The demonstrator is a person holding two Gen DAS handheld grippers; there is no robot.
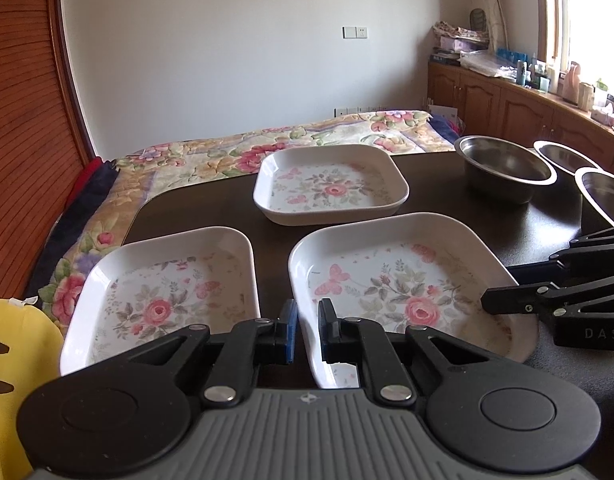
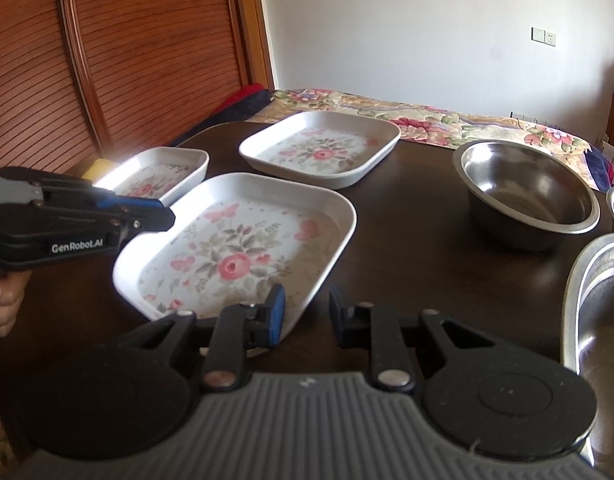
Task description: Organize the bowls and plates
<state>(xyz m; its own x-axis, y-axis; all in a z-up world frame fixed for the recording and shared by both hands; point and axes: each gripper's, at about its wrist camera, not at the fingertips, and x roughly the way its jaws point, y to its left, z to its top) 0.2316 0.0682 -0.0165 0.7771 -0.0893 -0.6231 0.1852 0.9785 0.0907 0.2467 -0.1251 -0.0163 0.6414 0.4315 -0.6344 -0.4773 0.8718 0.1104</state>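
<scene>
Left wrist view: spread fingers point(image 1: 327, 330) astride near plate point(image 1: 387, 272) rim; right gripper point(image 2: 303, 312) likewise agape.

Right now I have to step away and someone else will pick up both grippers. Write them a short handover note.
Left gripper: open, empty, its fingers either side of the near-left rim of the middle floral plate; whether they touch it is unclear.
Right gripper: open, empty, at that plate's near-right corner.
On the dark table: three square floral plates lie apart, namely the middle one, the left plate and the far plate. Three steel bowls stand separately on the right: the far-left bowl, another behind it and the nearest bowl.
Done: nothing stacked.
Left: stack the plates, nest the bowls.
</scene>
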